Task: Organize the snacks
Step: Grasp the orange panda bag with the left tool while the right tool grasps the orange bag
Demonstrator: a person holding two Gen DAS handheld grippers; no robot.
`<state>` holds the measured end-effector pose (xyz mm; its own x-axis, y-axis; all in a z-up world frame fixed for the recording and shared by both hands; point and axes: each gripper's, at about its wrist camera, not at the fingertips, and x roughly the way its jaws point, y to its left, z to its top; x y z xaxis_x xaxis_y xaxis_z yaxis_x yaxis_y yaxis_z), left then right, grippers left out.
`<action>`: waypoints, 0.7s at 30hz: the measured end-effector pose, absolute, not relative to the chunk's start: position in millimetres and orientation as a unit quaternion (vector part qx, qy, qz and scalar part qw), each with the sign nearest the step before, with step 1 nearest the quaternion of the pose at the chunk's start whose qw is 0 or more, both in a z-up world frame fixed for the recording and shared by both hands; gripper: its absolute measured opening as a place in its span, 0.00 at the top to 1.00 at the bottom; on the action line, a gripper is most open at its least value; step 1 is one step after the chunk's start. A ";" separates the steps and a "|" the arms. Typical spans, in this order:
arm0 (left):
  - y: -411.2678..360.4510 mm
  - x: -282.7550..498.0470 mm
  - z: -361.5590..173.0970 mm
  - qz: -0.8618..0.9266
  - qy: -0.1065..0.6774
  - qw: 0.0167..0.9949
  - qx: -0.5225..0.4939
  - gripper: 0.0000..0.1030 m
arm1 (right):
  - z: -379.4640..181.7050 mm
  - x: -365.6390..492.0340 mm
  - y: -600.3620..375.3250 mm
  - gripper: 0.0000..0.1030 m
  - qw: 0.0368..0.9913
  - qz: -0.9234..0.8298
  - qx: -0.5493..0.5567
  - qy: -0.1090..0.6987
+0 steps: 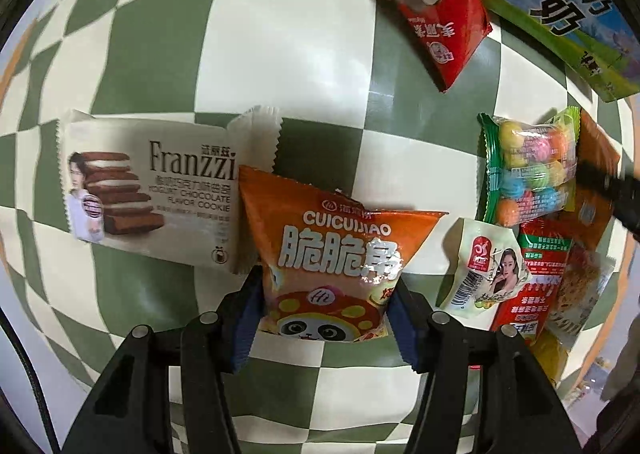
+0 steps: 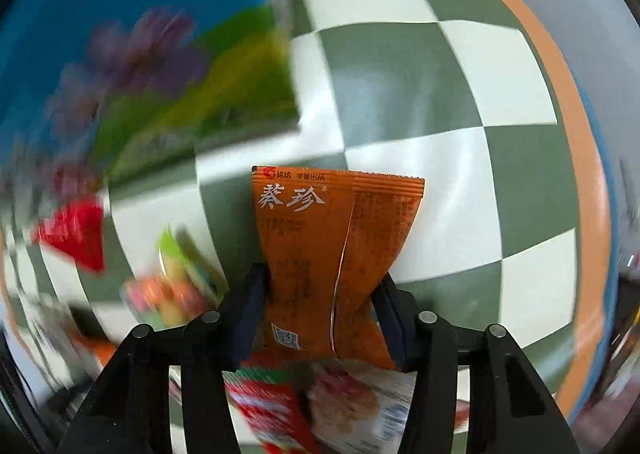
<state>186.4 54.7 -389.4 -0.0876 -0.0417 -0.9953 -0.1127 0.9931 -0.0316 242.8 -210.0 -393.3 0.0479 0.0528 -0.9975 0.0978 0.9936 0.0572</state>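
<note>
Left claw (image 1: 324, 318) pinches panda snack bag (image 1: 332, 254); right claw (image 2: 320, 318) pinches orange packet (image 2: 332, 246)

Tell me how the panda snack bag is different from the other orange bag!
The panda bag shows a cartoon panda and big white letters; the plain orange bag shows only small print. The left gripper pinches the panda bag; the right gripper pinches the plain one. Both are orange and squeezed in.

"Franzzi" cookie pack (image 1: 152, 190); "CUICUIJIAO" orange bag (image 1: 332, 254)
</note>
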 end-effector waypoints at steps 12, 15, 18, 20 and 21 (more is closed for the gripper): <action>30.0 200.0 -394.3 0.040 0.727 0.685 -0.032 0.49 | -402.5 233.2 -235.9 0.47 0.713 -0.019 0.095 0.694; 18.9 190.0 -383.6 0.038 0.718 0.694 -0.028 0.50 | -385.2 230.1 -255.4 0.54 0.721 -0.019 0.093 0.687; 22.1 184.1 -368.8 0.031 0.712 0.701 -0.034 0.51 | -370.3 223.8 -259.2 0.56 0.727 -0.015 0.102 0.679; 19.1 178.7 -360.5 0.023 0.708 0.705 -0.041 0.51 | -359.1 219.9 -263.4 0.57 0.732 -0.010 0.113 0.672; 19.4 178.4 -356.5 0.019 0.706 0.706 -0.043 0.51 | -352.7 217.6 -264.0 0.57 0.734 -0.007 0.117 0.668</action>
<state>178.4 19.4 -356.5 0.0018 -0.0346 -0.9994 -0.0880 0.9955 -0.0346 217.6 -264.0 -352.7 0.1062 0.1464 -0.9835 0.1663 0.9726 0.1627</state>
